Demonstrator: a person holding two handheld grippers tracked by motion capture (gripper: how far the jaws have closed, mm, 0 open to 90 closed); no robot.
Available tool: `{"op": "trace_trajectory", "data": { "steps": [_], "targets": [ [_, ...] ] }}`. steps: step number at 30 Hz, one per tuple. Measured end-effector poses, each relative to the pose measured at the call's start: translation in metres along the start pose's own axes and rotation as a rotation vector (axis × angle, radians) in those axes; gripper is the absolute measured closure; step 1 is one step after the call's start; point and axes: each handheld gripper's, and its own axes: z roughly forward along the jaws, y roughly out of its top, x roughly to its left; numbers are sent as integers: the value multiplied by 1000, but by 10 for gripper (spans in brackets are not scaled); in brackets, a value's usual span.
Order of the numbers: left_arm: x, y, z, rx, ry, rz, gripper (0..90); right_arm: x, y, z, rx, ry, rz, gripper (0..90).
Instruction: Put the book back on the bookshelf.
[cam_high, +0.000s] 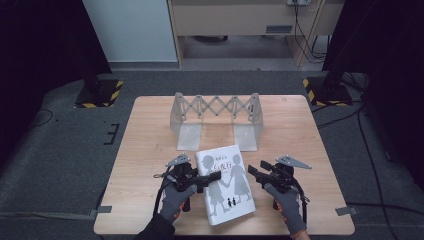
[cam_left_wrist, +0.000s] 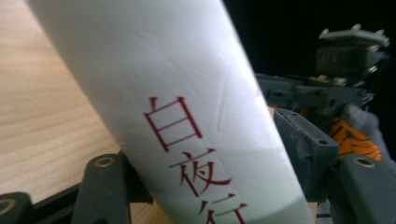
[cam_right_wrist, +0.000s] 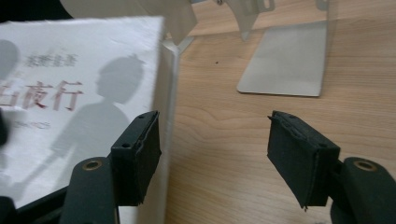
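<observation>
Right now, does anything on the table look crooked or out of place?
The white book lies skewed, not square to the table edges, with the left gripper clamped on its spine side. The metal bookend rack behind stands upright. No damage visible.

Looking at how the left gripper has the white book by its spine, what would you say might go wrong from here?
1. The left gripper grips the thick white book at its spine alone, so it may twist or slip if raised.
2. The open right gripper straddles the book's free edge, so closing may only nudge it.
3. The grey metal expanding bookstand stands close behind and could be knocked.
</observation>
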Motion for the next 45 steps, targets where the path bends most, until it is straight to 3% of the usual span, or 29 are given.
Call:
{"op": "trace_trajectory", "data": {
  "steps": [13, 23, 26, 31, 37, 45],
  "targets": [
    [1, 13, -6, -18, 17, 8, 424, -16, -2, -1, 26, -100, -31, 331],
    [2, 31, -3, -66, 55, 60, 443, -28, -3, -1, 50, -170, -64, 316],
    [6, 30, -6, -77, 58, 55, 443, -32, -2, -3, 48, -181, -63, 316],
    [9, 25, -12, -84, 30, 57, 442, -37, -6, 1, 85, -212, -74, 303],
    [4, 20, -20, -79, 17, 97, 438, -41, -8, 4, 118, -239, -99, 285],
    [0, 14, -24, -49, 5, 131, 414, -42, -7, 2, 114, -243, -105, 278]
  ]
}}
